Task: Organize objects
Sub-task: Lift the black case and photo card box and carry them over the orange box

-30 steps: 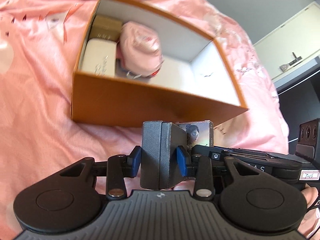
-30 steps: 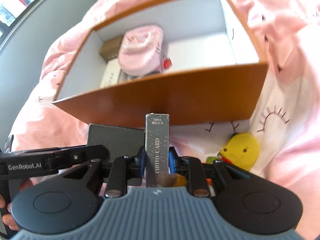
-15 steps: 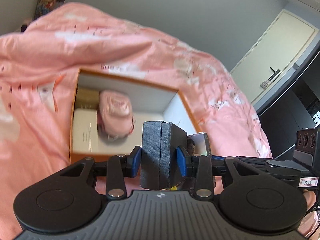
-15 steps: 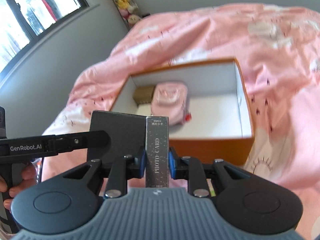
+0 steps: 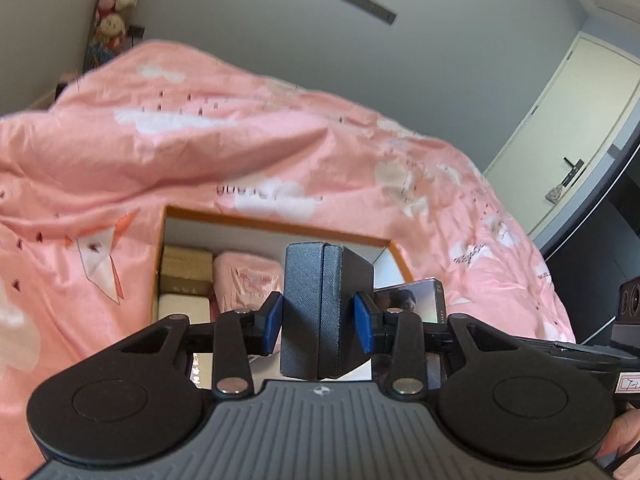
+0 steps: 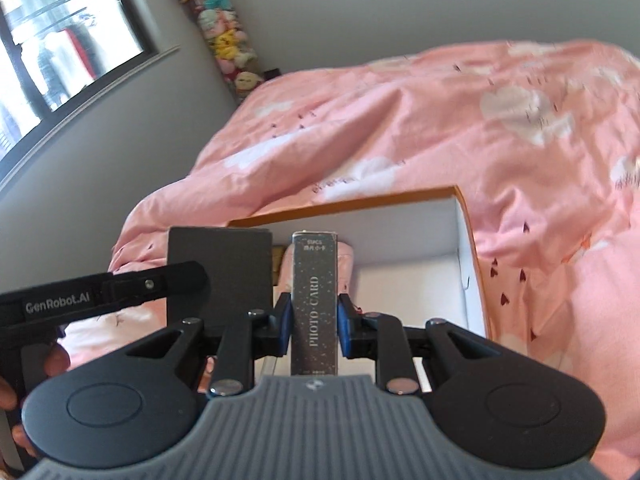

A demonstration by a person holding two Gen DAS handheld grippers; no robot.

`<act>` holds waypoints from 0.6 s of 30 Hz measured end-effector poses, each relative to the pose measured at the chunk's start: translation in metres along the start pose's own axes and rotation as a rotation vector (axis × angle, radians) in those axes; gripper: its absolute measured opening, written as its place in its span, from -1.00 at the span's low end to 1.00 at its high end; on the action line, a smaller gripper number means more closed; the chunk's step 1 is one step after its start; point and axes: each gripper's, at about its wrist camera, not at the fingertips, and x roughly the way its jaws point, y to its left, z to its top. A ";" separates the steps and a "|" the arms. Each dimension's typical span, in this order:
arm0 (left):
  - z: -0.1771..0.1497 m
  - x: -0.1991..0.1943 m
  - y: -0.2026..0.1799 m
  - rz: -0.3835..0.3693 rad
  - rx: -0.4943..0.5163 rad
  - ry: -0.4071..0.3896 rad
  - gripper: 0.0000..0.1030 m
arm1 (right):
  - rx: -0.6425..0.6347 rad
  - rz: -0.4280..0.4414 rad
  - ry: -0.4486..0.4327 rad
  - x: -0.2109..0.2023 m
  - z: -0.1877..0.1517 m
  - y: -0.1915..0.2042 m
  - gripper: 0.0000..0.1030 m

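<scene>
My left gripper (image 5: 318, 322) is shut on a dark grey textured box (image 5: 326, 308), held upright between the blue pads. My right gripper (image 6: 314, 320) is shut on a slim grey box printed PHOTO CARD (image 6: 315, 304). Both hang above the near side of an orange cardboard box (image 5: 276, 222) with white inner walls (image 6: 404, 220) lying on the pink duvet. Inside it lie a pink pouch (image 5: 244, 280), a brown box (image 5: 186, 266) and a white case (image 5: 182, 306). The photo card box (image 5: 412, 300) and the dark box (image 6: 218, 272) each show in the other view.
The pink duvet (image 6: 440, 120) with white clouds rises behind and around the orange box. A grey wall, a window (image 6: 60, 48) and a column of plush toys (image 6: 224, 40) stand at the left; a door (image 5: 576, 152) is at the right. A hand (image 6: 8, 396) holds the left gripper's handle.
Both grippers have risen and tilted upward with their boxes still held. The orange box has dropped lower and smaller in both views, and the room's wall has come into sight.
</scene>
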 end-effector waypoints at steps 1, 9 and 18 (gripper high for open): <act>-0.001 0.008 0.004 -0.008 -0.012 0.027 -0.17 | 0.016 -0.003 0.011 0.007 0.001 -0.004 -0.53; -0.013 0.068 0.045 -0.060 -0.198 0.261 -0.17 | 0.055 -0.056 0.087 0.049 -0.005 -0.022 -0.53; -0.023 0.101 0.076 -0.062 -0.352 0.360 -0.17 | 0.072 -0.071 0.151 0.076 -0.010 -0.033 -0.53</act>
